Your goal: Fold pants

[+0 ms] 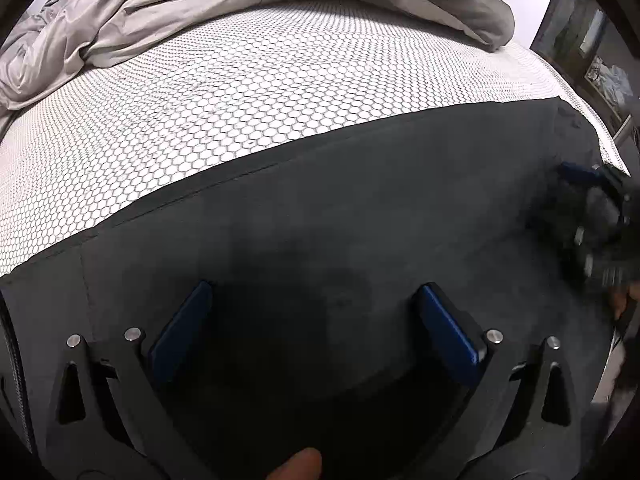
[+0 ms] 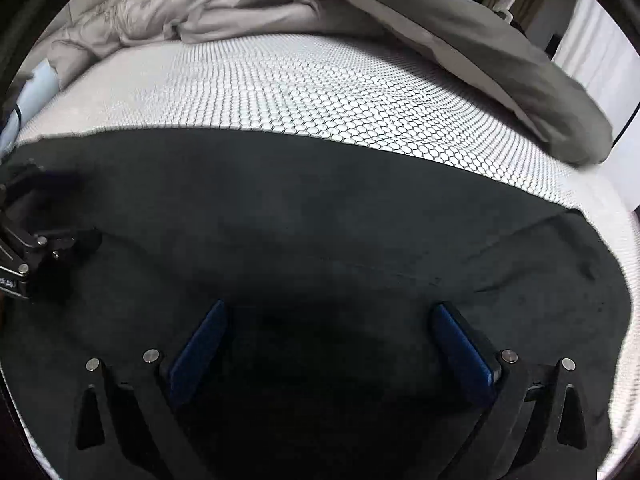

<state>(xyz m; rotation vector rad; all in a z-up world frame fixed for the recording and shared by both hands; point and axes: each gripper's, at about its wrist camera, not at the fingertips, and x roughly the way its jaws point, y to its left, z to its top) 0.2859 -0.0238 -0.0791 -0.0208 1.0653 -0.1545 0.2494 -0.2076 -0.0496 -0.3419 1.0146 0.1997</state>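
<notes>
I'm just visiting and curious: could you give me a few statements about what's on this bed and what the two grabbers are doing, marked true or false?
1. The dark pants lie spread flat on the honeycomb-patterned mattress. True.
2. The left gripper is clamped shut on the fabric. False: its fingers stand apart, gripping nothing.
3. A grey duvet is bunched up at the far end. True.
4. The right gripper holds a folded towel. False: it is open and empty, over the pants.
</notes>
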